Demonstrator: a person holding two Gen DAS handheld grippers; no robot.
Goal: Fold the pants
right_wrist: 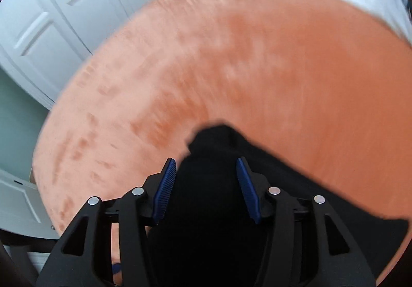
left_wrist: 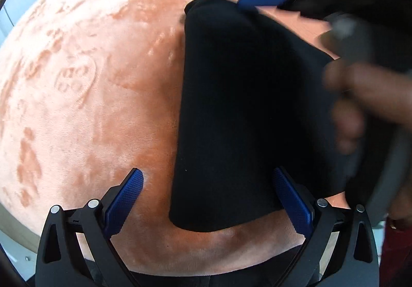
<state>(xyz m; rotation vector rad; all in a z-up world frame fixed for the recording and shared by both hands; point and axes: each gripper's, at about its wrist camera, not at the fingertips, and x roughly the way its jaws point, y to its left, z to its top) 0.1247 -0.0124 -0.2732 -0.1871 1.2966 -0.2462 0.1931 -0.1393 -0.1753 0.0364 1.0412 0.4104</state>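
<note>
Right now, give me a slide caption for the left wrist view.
Left gripper open over the near end of folded black pants on an orange plush blanket.

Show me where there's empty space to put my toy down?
The orange blanket is bare left of the black pants, out to its round edge. It's crowded on the right, where the right tongs and a hand crowd over the pants.
</note>
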